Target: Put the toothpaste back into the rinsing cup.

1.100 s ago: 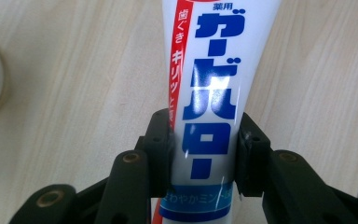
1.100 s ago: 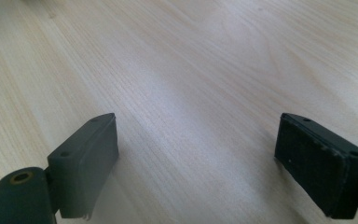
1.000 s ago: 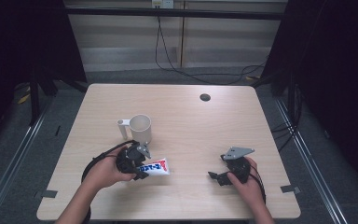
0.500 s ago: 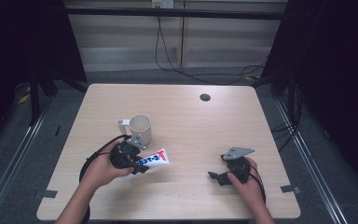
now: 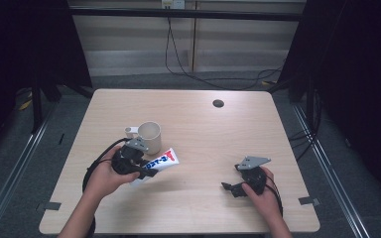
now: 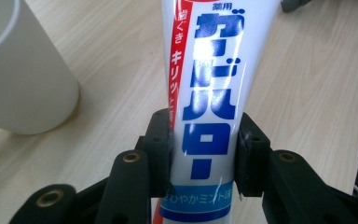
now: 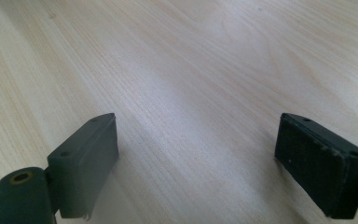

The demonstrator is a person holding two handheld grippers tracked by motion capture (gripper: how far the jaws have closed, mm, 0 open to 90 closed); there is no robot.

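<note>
A white toothpaste tube (image 5: 159, 161) with blue and red lettering is lifted off the table, its red end pointing right and up. My left gripper (image 5: 146, 167) is shut on it. In the left gripper view both pads press the sides of the tube (image 6: 212, 107), with my left gripper (image 6: 205, 158) around its lower part. A cream mug (image 5: 149, 136) stands just behind the tube, handle to the left; the mug (image 6: 21, 79) is at the left edge of the left gripper view. My right gripper (image 5: 229, 188) rests low at the front right, open, and the jaws of my right gripper (image 7: 196, 163) hold nothing over bare wood.
The light wooden table (image 5: 208, 134) has a dark round hole (image 5: 218, 103) near its back right. Cables hang behind the far edge. Dark floor and metal rails run along both sides.
My left gripper has lifted the toothpaste tube a little and carried it toward the mug, tilting its red end upward. The right gripper has stayed where it was.
</note>
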